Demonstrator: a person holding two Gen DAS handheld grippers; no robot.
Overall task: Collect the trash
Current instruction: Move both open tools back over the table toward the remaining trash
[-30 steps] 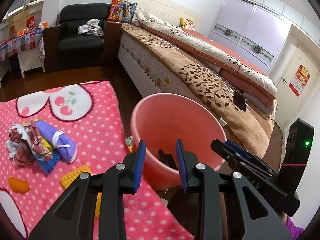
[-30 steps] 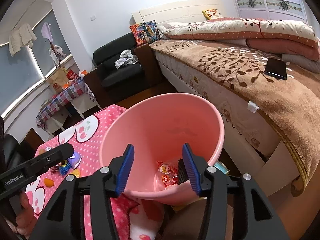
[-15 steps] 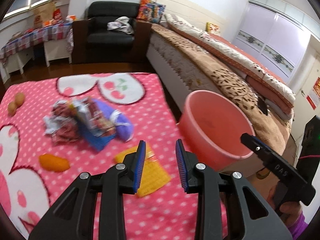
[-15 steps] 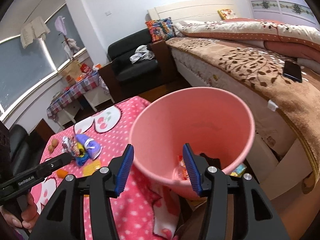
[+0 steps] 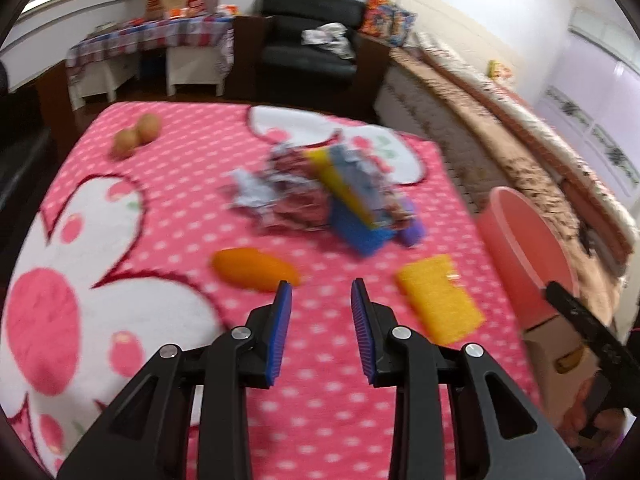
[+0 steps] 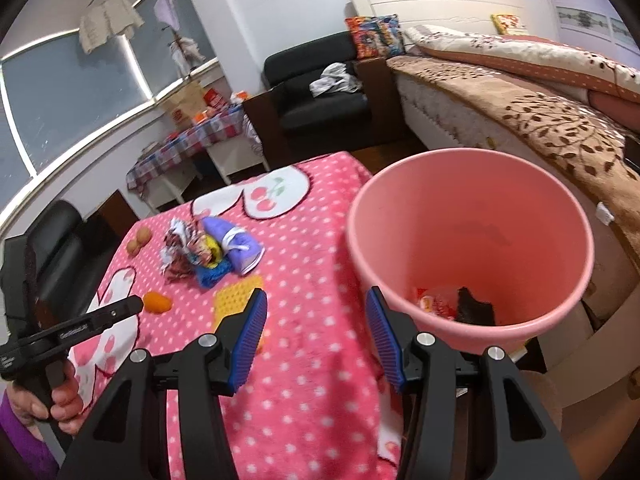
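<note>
A pile of crumpled wrappers [image 5: 304,192] lies mid-table on the pink dotted cloth [image 5: 168,200], beside a blue pack [image 5: 360,232] and a purple pouch [image 6: 236,244]. An orange piece [image 5: 254,268] and a yellow pad [image 5: 438,306] lie nearer. My left gripper [image 5: 320,300] is open and empty, above the cloth just short of the orange piece. My right gripper [image 6: 316,320] is open and empty, at the left rim of the pink bucket [image 6: 472,240], which holds a red wrapper [image 6: 434,304] and a dark scrap [image 6: 474,308].
Two brown round fruits [image 5: 136,136] sit at the table's far left. A bed [image 6: 540,112] runs along the right, a black armchair [image 5: 308,40] stands behind the table, and a checkered side table [image 5: 152,44] with boxes is by the window.
My left gripper has swung left from the bucket to over the table, toward the orange piece and wrapper pile. My right gripper has drawn back from the bucket and shifted left.
</note>
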